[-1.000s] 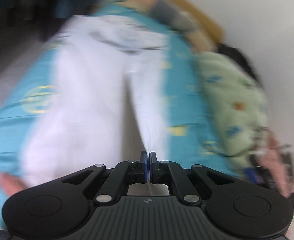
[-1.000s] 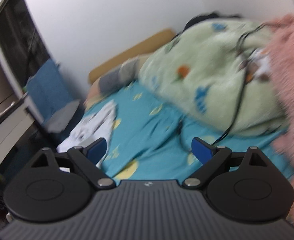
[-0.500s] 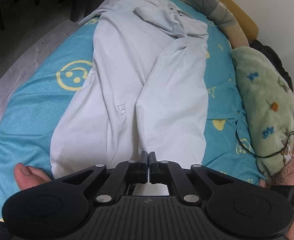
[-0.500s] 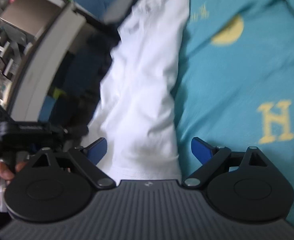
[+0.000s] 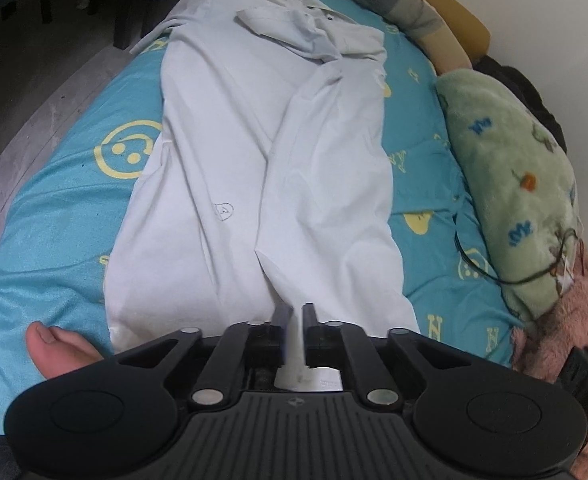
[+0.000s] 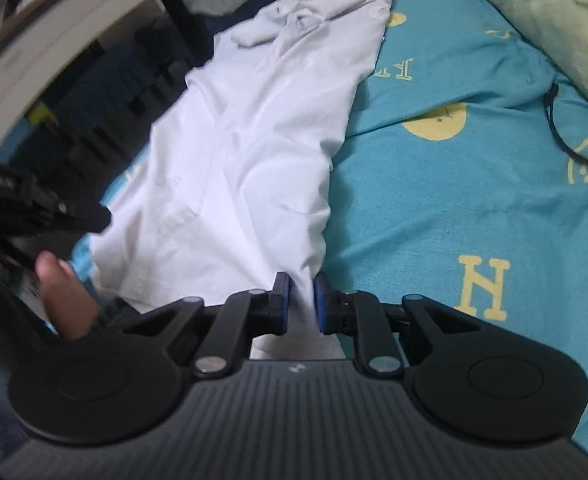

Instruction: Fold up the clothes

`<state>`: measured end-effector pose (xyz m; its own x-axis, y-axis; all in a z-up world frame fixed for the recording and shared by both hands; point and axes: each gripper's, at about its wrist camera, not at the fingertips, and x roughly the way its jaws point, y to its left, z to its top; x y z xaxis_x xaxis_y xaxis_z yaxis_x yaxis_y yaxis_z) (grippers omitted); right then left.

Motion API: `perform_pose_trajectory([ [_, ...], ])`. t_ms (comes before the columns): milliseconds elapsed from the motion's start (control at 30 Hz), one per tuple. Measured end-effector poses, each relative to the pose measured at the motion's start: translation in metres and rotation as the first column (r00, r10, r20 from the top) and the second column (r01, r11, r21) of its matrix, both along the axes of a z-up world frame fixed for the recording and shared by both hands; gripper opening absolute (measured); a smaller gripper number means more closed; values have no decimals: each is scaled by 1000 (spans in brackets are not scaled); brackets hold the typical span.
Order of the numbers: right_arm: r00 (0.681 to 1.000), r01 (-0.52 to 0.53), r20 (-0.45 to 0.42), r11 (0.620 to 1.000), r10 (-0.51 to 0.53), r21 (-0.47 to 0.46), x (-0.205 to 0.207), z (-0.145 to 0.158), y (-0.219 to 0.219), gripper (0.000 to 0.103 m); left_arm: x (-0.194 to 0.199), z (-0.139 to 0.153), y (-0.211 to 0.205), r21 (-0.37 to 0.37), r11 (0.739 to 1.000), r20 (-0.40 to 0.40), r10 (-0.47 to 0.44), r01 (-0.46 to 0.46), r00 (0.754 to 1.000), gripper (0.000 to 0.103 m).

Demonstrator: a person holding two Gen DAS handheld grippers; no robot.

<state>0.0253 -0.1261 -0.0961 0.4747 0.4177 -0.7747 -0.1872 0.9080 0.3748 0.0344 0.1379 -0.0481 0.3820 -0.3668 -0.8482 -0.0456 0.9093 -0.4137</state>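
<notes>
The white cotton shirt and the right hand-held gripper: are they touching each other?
Touching. In the right wrist view the right hand-held gripper has its blue pads closed against a bunched edge of the white cotton shirt, with no gap visible.

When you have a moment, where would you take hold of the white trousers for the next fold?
Probably at the near leg hems of the white trousers, coming from the foot end: both legs lie flat and lengthwise on the bed, hems nearest the claws, waistband far away.

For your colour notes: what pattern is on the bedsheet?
Turquoise bedsheet with yellow smiley faces and letters; clearest in the left wrist view.
</notes>
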Motion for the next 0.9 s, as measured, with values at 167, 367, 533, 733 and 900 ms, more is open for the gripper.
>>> perform_pose_trajectory([
  [167,999,49,-6,997,-49,52,-9,26,-11,76,-27,50,-1,42,999,105,-9,4,994,59],
  [367,988,77,129,996,-80,35,-36,113,-7,79,-72,128,5,73,996,232,28,-46,972,81],
  [533,971,97,215,994,-105,50,-49,185,6,79,-97,199,11,58,994,305,68,-90,950,84],
  [733,953,121,268,988,-143,95,-53,247,25,79,-98,250,19,67,992,428,71,-110,901,93],
  [900,950,144,279,989,-142,15,-36,242,37,79,-76,213,64,12,991,393,119,-135,912,91],
])
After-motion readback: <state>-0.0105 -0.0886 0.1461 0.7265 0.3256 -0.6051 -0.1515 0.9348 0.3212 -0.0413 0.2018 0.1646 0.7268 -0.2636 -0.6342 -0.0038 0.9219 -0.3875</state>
